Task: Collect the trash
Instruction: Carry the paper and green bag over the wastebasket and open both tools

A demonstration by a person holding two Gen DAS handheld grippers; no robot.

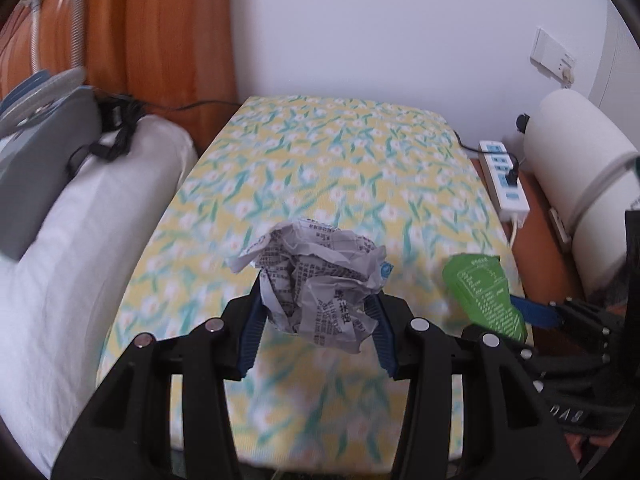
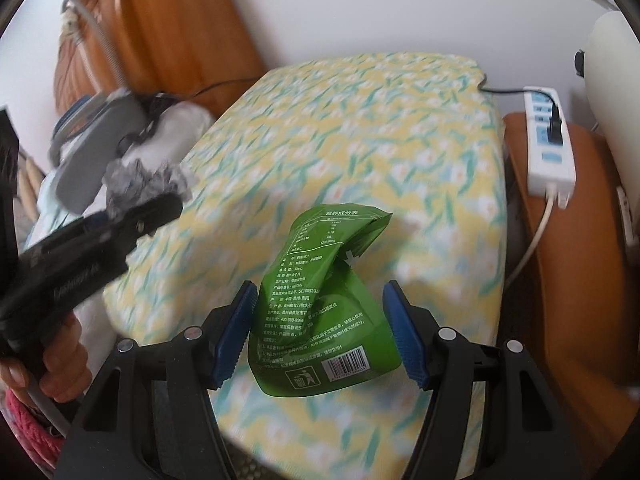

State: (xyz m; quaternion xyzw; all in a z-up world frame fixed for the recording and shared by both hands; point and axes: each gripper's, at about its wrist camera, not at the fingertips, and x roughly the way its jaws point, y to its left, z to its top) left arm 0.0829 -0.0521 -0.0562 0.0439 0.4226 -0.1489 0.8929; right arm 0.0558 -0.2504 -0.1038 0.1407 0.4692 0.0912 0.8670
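Currently, the left gripper point(image 1: 316, 312) is clamping a crumpled ball of printed white paper point(image 1: 316, 280) above the floral yellow cushion point(image 1: 340, 160), while the right gripper point(image 2: 320, 332) is holding a twisted green plastic pouch point(image 2: 320, 300) seemingly by one pad, risking slippage.

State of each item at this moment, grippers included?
Crumpled paper: balled up, lifted, clamped in left gripper.
Green pouch: creased, between the fingers of right gripper, far pad clear of it.
Power strip: one black plug inserted.
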